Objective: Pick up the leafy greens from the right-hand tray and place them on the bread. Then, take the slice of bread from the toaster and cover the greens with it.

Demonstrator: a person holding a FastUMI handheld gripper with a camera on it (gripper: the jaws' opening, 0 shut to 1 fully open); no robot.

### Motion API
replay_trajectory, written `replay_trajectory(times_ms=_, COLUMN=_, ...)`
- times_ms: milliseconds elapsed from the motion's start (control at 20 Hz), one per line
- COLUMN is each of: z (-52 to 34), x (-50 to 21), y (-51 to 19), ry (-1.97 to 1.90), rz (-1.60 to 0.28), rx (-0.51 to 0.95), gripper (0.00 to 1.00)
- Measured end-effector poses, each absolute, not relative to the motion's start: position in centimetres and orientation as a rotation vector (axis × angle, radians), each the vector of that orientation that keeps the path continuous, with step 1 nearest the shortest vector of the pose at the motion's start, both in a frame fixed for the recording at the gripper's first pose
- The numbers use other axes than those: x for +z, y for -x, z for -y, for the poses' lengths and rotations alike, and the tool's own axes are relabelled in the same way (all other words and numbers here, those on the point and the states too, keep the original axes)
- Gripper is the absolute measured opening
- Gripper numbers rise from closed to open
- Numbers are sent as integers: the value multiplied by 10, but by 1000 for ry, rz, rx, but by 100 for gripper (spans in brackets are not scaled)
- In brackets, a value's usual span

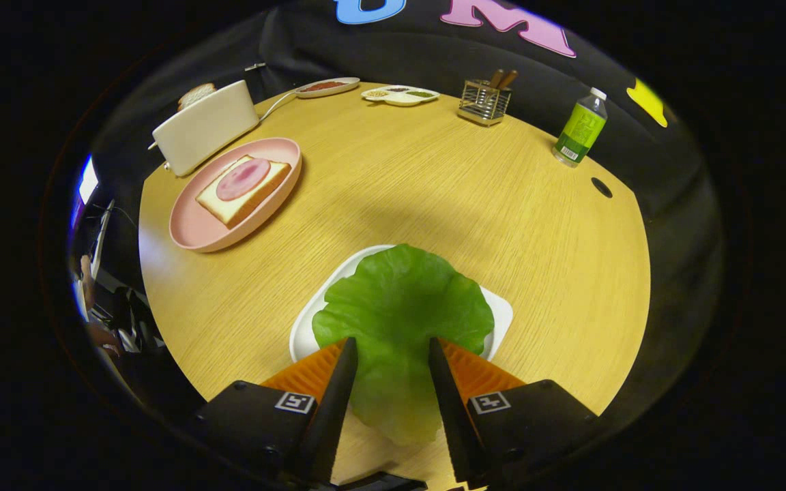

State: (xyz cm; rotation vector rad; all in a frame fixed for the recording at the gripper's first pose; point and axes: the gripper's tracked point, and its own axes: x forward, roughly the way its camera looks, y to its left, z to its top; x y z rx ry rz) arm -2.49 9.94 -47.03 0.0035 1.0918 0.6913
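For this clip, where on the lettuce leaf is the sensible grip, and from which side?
Probably the near stem end of the lettuce leaf, approached from the gripper's own side. That narrow end overhangs the white tray and already lies between the open gripper fingers; the broad ruffled part lies flat on the tray.

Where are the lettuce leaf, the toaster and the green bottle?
lettuce leaf [403,307], gripper view, middle of leaf, between the gripper [387,351] fingers.
toaster [205,127], gripper view, its side wall.
green bottle [580,129], gripper view, its label.
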Motion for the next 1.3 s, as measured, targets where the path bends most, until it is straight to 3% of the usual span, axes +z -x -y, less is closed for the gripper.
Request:
replay_trajectory(times_ms=150, z=-96, x=-475, y=19, ry=-18, rz=-1103, rx=676, gripper=66)
replay_trajectory(times_ms=200, z=-95, x=-475, y=17, ry=-26, rz=-1104, rx=658, gripper=56)
replay_trajectory(times_ms=250, z=-94, x=-476, y=16, ry=-33, rz=-1108, rx=647, gripper=56)
replay_trajectory(times_ms=350, z=-94, x=-477, y=14, ry=-58, rz=-1103, rx=627, gripper=23)
replay_trajectory(times_ms=400, z=-96, x=-477, y=13, ry=-58, rz=-1085, rx=644, gripper=12)
replay_trajectory(times_ms=450, z=-94, x=-476, y=14, ry=-59, rz=-1079, rx=648, gripper=9)
replay_trajectory(times_ms=1300, z=-88, x=-269, y=24, ry=-169, rz=-629, rx=589, gripper=8)
